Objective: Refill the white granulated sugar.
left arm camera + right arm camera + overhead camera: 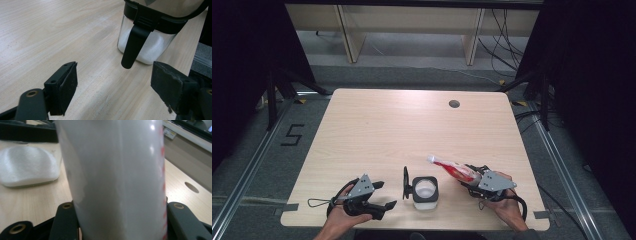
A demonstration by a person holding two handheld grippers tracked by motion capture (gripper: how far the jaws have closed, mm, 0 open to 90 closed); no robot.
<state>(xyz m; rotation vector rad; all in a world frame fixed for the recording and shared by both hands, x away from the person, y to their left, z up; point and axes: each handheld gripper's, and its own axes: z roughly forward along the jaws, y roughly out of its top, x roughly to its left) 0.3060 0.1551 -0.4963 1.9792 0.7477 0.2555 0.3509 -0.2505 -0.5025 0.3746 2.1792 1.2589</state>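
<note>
- red-and-white plastic pouch [452, 169]: held in the right gripper [475, 181], it slants up and away from the gripper, its pale tip pointing over the table toward the far left. in the right gripper view its smooth white side [112, 180], with red print down one edge, rises between the two black jaws, which pinch it from both sides.
- clear glass jar with a black rim and white granules inside [425, 191]: the landmark; it stands near the table's front edge, just left of the pouch and apart from it. its black lid [405, 183] stands open on the jar's left side.
- black handle [133, 45]: in the left gripper view it hangs down the jar's glass wall [152, 47].
- left gripper [382, 195]: left of the jar, near but not touching; jaws spread wide, with bare wood between them.
- light wooden table [377, 130]: bears the jar; a round hole [454, 104] lies far behind the jar, toward the back right.
</note>
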